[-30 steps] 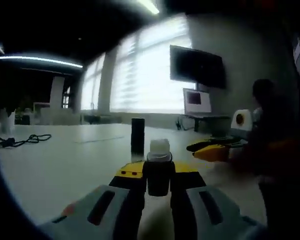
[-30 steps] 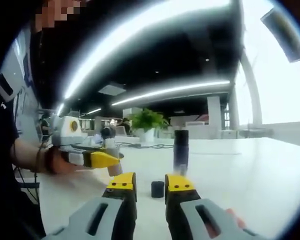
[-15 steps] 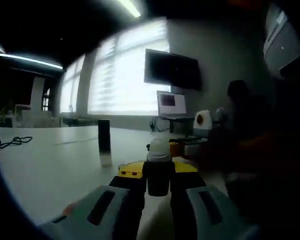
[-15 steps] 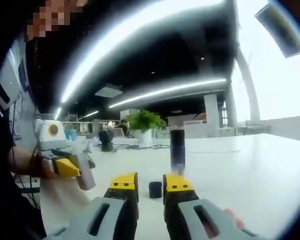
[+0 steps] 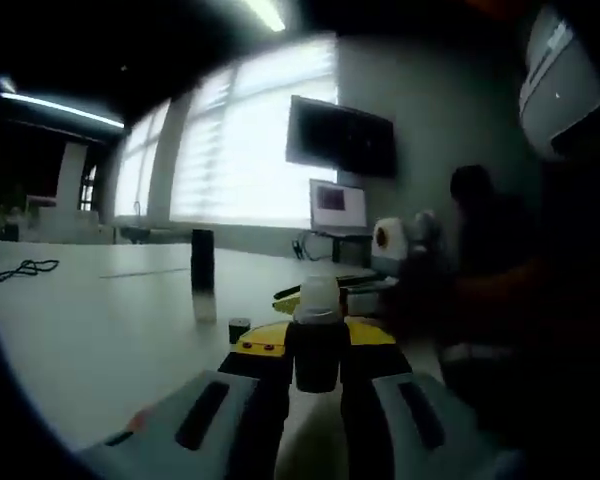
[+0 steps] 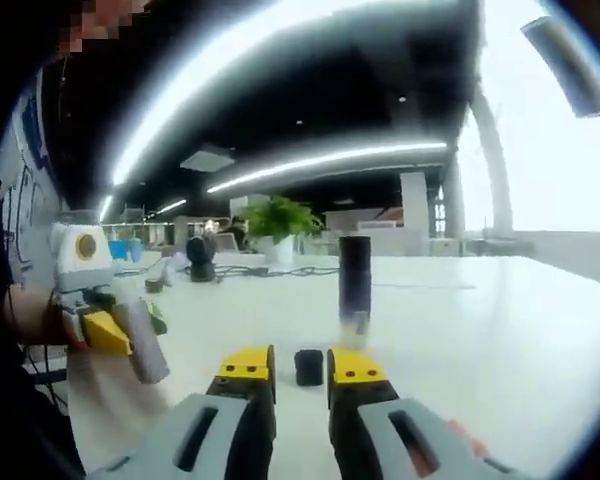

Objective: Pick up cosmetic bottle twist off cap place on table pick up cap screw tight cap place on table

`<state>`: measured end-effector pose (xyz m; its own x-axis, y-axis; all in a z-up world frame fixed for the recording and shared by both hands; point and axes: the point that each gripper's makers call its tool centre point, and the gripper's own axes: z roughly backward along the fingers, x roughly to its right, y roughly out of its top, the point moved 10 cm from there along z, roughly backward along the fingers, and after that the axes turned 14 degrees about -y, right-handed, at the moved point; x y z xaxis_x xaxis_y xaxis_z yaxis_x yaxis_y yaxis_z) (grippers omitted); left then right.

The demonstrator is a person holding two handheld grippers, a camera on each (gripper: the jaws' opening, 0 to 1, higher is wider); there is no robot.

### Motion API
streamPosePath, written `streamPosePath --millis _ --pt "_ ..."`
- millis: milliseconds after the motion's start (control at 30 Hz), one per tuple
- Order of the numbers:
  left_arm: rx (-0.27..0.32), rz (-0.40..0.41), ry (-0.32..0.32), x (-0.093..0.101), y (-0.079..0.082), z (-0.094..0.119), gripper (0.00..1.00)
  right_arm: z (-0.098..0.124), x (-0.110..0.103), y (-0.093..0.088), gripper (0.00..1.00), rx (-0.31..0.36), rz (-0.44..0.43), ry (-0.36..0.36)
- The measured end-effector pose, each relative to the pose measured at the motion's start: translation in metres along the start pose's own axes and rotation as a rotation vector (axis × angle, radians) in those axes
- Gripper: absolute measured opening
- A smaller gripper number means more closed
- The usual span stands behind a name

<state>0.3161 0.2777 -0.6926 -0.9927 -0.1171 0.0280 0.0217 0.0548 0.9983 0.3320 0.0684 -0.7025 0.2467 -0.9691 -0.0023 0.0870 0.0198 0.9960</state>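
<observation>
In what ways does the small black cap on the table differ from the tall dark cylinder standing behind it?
The black cap is short and squat; the tall dark cylinder rises far higher. The cap lies just ahead of the right tongs, between their tips; the cylinder stands farther back. The cap looks dark all over; the cylinder's foot looks paler. Both rest on the white table, and nothing holds either.

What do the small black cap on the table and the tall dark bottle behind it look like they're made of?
The small black cap looks like matte plastic: dull, with no glare. The tall dark bottle seems to be glossy plastic or glass; its dark body turns clear near the base, so which one is uncertain. Both stand on the smooth, slightly shiny white table.
</observation>
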Motion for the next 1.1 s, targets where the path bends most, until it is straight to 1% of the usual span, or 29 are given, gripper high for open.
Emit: streamPosePath --millis 33,133,267,300,400,500,567,600,633,700,800,867,900,933,1000,1100 --pt "-0.007 -0.007 -0.001 0.0 -0.001 -0.001 0.09 -0.004 -0.002 -0.002 0.14 -0.03 0.045 -0.003" --pt "-0.024 -0.023 0.0 0.0 -0.002 -0.001 0.09 -0.014 -0.007 -0.005 0.16 -0.054 0.095 -0.015" --pt "-0.02 -0.029 0.01 -0.002 -0.002 0.0 0.09 -0.024 -0.006 -0.008 0.16 -0.091 0.105 -0.043" --pt "-0.02 -0.025 0.012 -0.003 -0.002 0.0 0.09 -0.025 -0.005 -0.009 0.15 -0.111 0.102 -0.044" --pt "-0.022 -0.015 0.014 -0.003 -0.003 0.0 0.09 -0.031 -0.007 -0.01 0.15 -0.118 0.103 -0.035" --pt "-0.031 -0.001 0.019 -0.004 -0.003 0.0 0.09 -0.036 -0.009 -0.013 0.14 -0.145 0.149 -0.042" --pt "-0.026 0.01 0.026 -0.004 -0.003 0.0 0.09 -0.037 -0.01 -0.014 0.12 -0.16 0.155 -0.04" --pt "-0.017 -0.004 0.03 -0.005 -0.003 0.0 0.09 -0.037 -0.01 -0.014 0.1 -0.166 0.155 -0.041" --pt "-0.007 -0.041 0.042 -0.007 -0.001 0.001 0.09 -0.037 -0.008 -0.015 0.09 -0.162 0.156 -0.042" --pt "0.003 0.006 0.034 -0.006 -0.001 0.001 0.09 -0.039 -0.005 -0.015 0.08 -0.166 0.146 -0.046" --pt "0.003 -0.001 0.043 -0.007 -0.001 0.001 0.09 -0.039 -0.004 -0.015 0.08 -0.164 0.145 -0.048" --pt "0.008 -0.019 0.052 -0.008 0.0 0.001 0.09 -0.038 -0.001 -0.013 0.08 -0.15 0.137 -0.048" --pt "0.006 -0.023 0.052 -0.008 -0.001 0.001 0.09 -0.038 0.0 -0.013 0.08 -0.144 0.124 -0.042" --pt "0.001 -0.01 0.047 -0.008 -0.001 0.001 0.09 -0.038 0.001 -0.012 0.08 -0.145 0.103 -0.034" --pt "0.013 -0.004 0.035 -0.007 0.0 0.001 0.09 -0.037 0.003 -0.01 0.08 -0.131 0.083 -0.024" --pt "0.026 -0.016 0.029 -0.006 0.001 0.0 0.09 -0.032 0.003 -0.007 0.08 -0.103 0.039 0.016"
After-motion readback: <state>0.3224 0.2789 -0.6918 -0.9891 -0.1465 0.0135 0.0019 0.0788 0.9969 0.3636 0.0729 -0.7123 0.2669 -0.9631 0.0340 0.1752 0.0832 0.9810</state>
